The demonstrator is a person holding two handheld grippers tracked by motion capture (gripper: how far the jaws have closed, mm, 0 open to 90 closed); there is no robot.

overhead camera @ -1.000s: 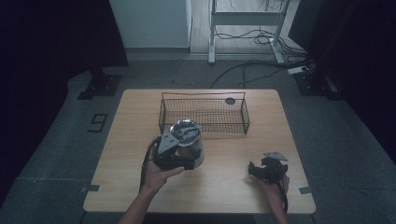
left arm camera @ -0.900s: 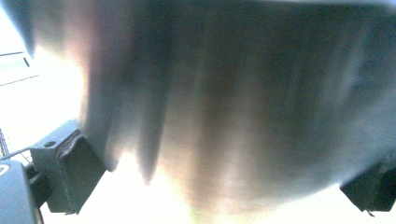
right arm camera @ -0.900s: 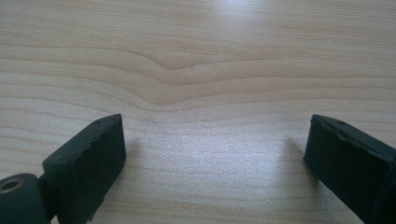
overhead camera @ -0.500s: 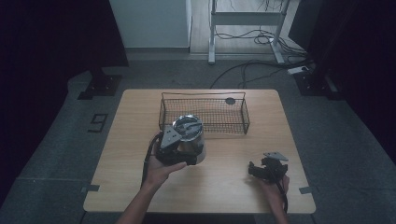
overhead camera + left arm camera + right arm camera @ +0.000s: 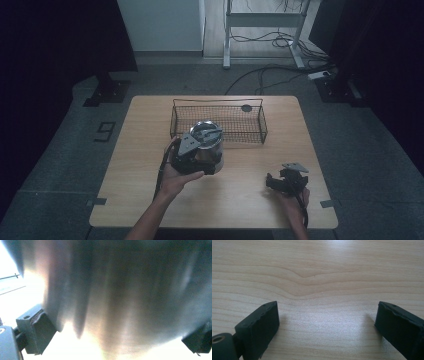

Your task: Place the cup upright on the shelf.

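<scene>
Pot (image 5: 207,140) of shiny steel, lid on top, sits in the left gripper (image 5: 192,156) just in front of the wire basket (image 5: 218,120), at the near left corner of it. In the left gripper view the metal wall (image 5: 120,297) spreads across the frame with a black jaw at each lower corner, so the jaws are pinching the pot's body from both sides; whether its base touches the bench (image 5: 250,215) or hangs just above it I cannot tell. The step in hand looks like carrying the pot toward the basket. To do it well, keep the squeeze firm, since smooth round steel can slip or turn between flat pads. Keep the pot upright so the lid stays seated, raise it enough to clear the basket's rim, then lower it straight down. The right gripper (image 5: 286,181) rests well apart near the bench's right front, its jaws spread wide over bare wood (image 5: 319,277).
</scene>
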